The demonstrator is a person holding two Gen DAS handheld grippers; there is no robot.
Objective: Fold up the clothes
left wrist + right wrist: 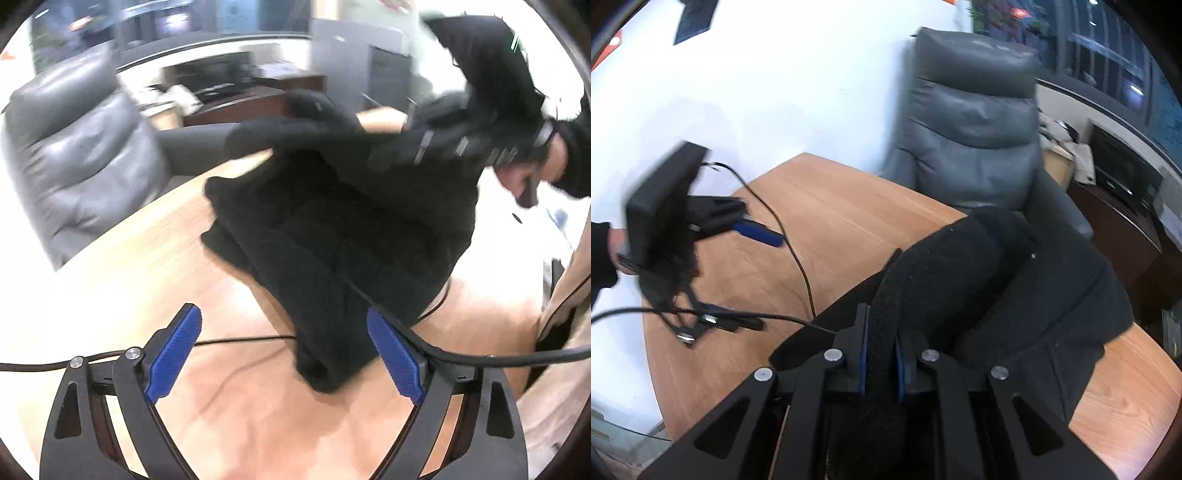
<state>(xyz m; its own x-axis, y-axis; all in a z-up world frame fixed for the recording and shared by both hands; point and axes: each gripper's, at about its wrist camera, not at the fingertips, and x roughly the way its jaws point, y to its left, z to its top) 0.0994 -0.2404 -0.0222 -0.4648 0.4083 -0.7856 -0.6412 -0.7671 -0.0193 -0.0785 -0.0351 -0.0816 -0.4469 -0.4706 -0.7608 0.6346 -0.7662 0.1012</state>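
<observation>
Black garment (332, 229), lifted at one end, trailing onto round wooden bench (820, 221).
White floor around; grey leather armchair (971, 122) just beyond the bench edge, dark office furniture behind. Garment thick, knitted-looking, bunched, motion-blurred. Right tongs (881, 354) closed on a fold of it. Left tongs (284, 354) wide open, holding nothing, low over the bench beside the garment's near end.

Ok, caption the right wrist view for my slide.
Right gripper clamps a black garment over the wooden table.
</observation>
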